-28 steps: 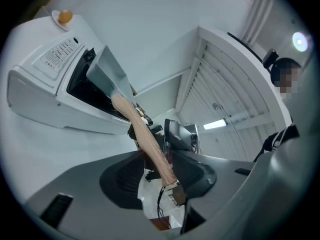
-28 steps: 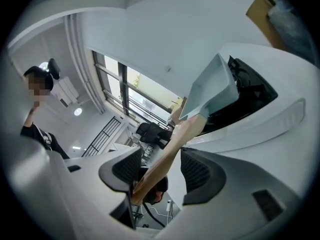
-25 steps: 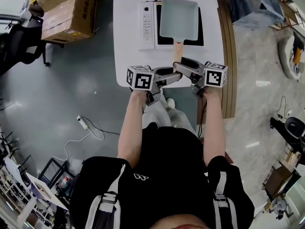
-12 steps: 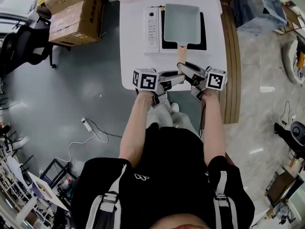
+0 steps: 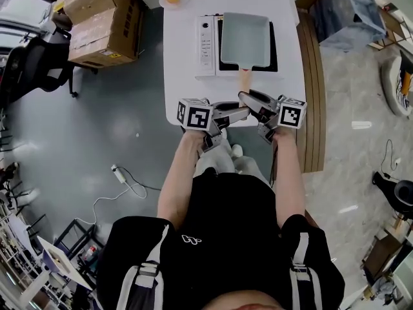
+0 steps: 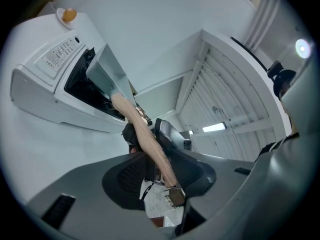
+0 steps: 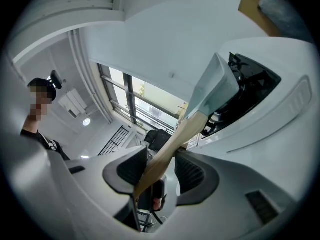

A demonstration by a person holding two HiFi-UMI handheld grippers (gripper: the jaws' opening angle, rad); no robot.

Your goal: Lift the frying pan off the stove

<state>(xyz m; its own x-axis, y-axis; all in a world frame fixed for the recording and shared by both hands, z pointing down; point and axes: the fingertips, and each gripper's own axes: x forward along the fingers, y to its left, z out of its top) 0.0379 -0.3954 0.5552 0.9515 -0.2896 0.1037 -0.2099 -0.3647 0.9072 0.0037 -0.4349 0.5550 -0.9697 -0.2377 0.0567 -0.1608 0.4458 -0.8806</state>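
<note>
Between left gripper (image 6: 150,156) jaws: wooden handle (image 6: 142,134), pads grasping it but easing open. Right gripper (image 7: 159,166) likewise grasping same handle, jaws also easing open. Frying pan (image 5: 244,40) sits flat on stove (image 5: 205,37), on white table (image 5: 181,89), not lifted yet. My worry: both grips sit at far end of long handle, all pan weight out front. If I lift with grips loosening, I judge handle could slip or twist, and pan tip and drop back onto stove.
</note>
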